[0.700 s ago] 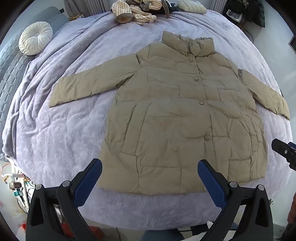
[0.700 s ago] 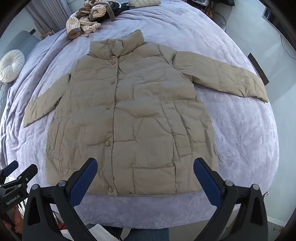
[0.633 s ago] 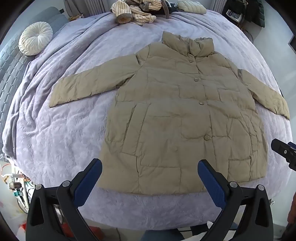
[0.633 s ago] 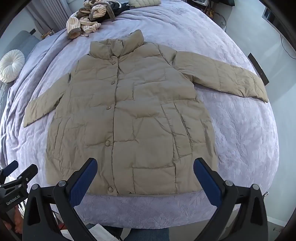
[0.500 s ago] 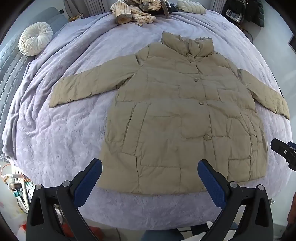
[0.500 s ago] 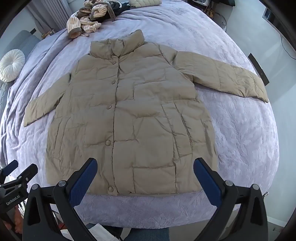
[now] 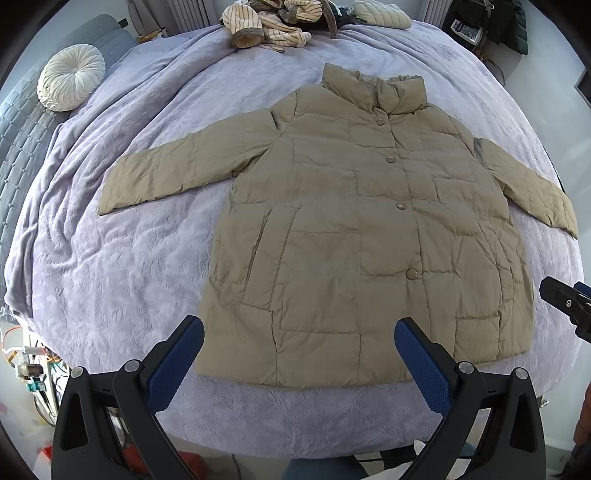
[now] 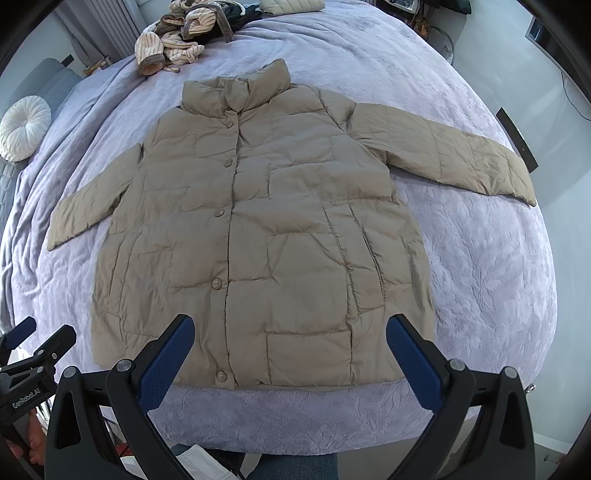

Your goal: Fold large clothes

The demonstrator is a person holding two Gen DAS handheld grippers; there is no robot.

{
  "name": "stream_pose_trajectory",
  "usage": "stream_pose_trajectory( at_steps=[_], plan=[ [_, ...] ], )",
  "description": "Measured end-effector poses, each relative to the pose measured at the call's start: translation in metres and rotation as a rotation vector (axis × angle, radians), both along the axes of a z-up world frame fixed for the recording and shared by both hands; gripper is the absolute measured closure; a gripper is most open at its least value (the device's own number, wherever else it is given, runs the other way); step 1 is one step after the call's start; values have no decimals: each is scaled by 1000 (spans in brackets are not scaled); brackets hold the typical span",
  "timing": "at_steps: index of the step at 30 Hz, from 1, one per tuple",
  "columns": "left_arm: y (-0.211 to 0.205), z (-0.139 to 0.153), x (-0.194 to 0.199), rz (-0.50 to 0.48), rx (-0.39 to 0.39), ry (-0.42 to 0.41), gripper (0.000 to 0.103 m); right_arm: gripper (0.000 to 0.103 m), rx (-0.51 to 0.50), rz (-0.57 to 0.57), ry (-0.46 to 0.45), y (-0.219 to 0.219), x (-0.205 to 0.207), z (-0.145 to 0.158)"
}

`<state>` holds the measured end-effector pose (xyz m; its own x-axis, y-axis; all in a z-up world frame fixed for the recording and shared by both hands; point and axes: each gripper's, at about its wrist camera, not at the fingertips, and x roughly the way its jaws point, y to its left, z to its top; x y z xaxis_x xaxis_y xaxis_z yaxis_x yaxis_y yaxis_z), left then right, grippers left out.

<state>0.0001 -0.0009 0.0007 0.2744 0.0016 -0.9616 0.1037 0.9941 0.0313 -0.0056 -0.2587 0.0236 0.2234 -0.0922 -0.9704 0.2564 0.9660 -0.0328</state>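
A large beige quilted jacket (image 7: 354, 236) lies flat and buttoned on a lilac bedspread (image 7: 122, 258), both sleeves spread out, collar at the far end. It also shows in the right wrist view (image 8: 258, 236). My left gripper (image 7: 299, 347) is open and empty, above the near hem toward the jacket's left side. My right gripper (image 8: 290, 343) is open and empty, above the near hem toward its right side. Neither touches the jacket. The left gripper's side shows at the right view's lower left (image 8: 33, 350).
A heap of striped clothes (image 7: 269, 22) and a pale folded garment (image 7: 380, 13) lie at the bed's far end. A round white cushion (image 7: 70, 81) sits far left on a grey quilted surface (image 7: 14, 147). Cables and clutter (image 7: 29, 369) are beside the bed's near left.
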Motion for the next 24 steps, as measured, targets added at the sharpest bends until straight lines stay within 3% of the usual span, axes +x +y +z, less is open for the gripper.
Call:
stream_pose_trajectory(
  at_steps=[24],
  plan=[
    [1,0,-1,0,-3,-2,0,0,7,-2,-4,0,0,0]
  ],
)
